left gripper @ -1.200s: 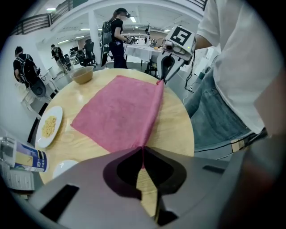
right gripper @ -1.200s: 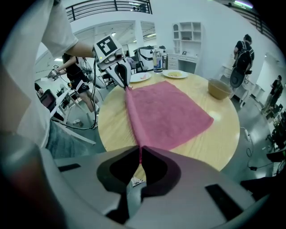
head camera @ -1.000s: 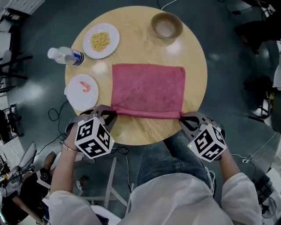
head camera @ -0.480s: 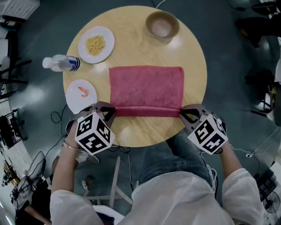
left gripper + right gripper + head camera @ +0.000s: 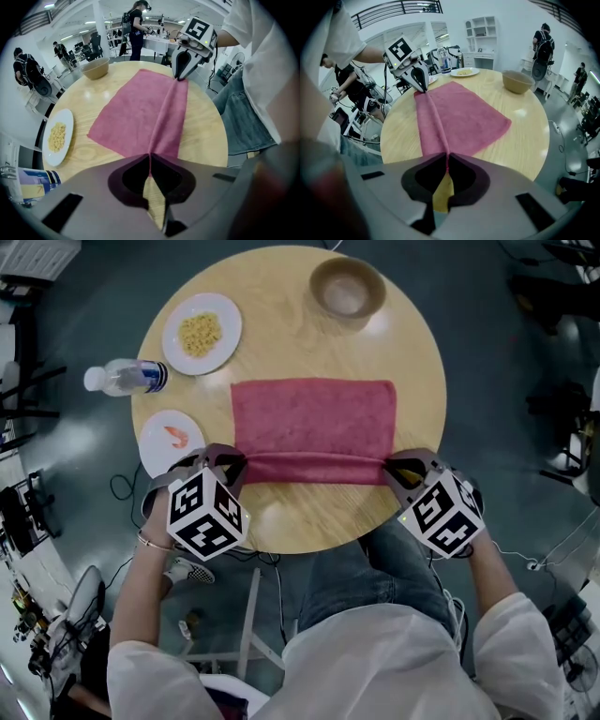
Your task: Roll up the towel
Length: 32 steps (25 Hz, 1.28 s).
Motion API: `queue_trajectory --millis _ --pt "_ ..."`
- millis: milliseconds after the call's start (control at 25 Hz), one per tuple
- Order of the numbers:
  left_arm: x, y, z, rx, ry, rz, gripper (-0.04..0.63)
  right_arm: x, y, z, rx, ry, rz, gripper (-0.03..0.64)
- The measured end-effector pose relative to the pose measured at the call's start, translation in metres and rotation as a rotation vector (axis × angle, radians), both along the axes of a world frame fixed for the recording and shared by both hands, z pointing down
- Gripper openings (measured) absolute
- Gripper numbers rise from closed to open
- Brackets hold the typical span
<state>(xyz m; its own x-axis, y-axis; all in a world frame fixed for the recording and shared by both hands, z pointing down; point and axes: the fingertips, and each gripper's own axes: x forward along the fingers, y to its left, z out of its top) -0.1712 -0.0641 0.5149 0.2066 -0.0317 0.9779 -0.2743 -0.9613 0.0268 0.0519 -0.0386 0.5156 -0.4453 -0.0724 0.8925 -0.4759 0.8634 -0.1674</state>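
Note:
A pink-red towel (image 5: 314,418) lies spread on the round wooden table (image 5: 291,324), its near edge gathered into a narrow fold (image 5: 314,468). My left gripper (image 5: 236,468) is shut on the fold's left end, and my right gripper (image 5: 389,468) is shut on its right end. In the left gripper view the towel (image 5: 140,112) runs from my pinched jaws (image 5: 149,157) to the other gripper (image 5: 180,77). The right gripper view mirrors this: the towel (image 5: 459,115) stretches from the jaws (image 5: 447,157) to the left gripper (image 5: 423,89).
A brown bowl (image 5: 348,290) stands at the table's far side. A plate of corn (image 5: 202,333) and a plate with a shrimp (image 5: 169,439) sit at the left, with a water bottle (image 5: 124,377) lying over the left rim. People stand in the room behind.
Both grippers have moved away from me across the table, carrying the towel's near edge over itself. The fold now lies farther in from the near rim.

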Motion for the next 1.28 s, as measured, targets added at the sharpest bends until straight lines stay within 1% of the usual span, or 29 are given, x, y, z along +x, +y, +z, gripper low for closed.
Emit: queue_trajectory --millis 200,320,480,560,640,760,880,960,1280 --pt "0.001 -0.002 0.001 0.039 0.013 0.017 0.020 0.002 -0.004 0.000 0.034 0.003 0.023 0.038" --pt "-0.002 -0.005 -0.003 0.063 0.039 0.018 0.047 0.004 -0.007 -0.003 0.060 -0.001 0.041 0.062" --pt "-0.009 0.001 -0.018 0.040 0.075 -0.004 0.119 0.011 -0.008 -0.014 0.086 -0.004 0.061 0.089" --pt "-0.010 0.006 -0.027 0.054 0.079 0.010 0.120 0.014 -0.007 -0.022 0.102 -0.001 0.065 0.104" --pt "-0.009 0.012 -0.034 0.085 0.077 0.028 0.120 0.014 -0.005 -0.030 0.118 -0.013 0.065 0.109" --pt "-0.002 0.023 -0.038 0.097 0.092 0.048 0.113 0.009 0.006 -0.038 0.127 -0.020 0.024 0.109" --pt "0.005 0.040 -0.030 0.085 0.088 0.098 0.109 -0.003 0.026 -0.033 0.121 -0.004 -0.073 0.109" --pt "0.009 0.047 -0.023 0.086 0.079 0.118 0.104 -0.008 0.035 -0.027 0.131 0.013 -0.121 0.108" --pt "0.004 0.052 0.003 0.092 0.034 0.138 0.095 -0.012 0.038 -0.002 0.169 0.076 -0.181 0.094"
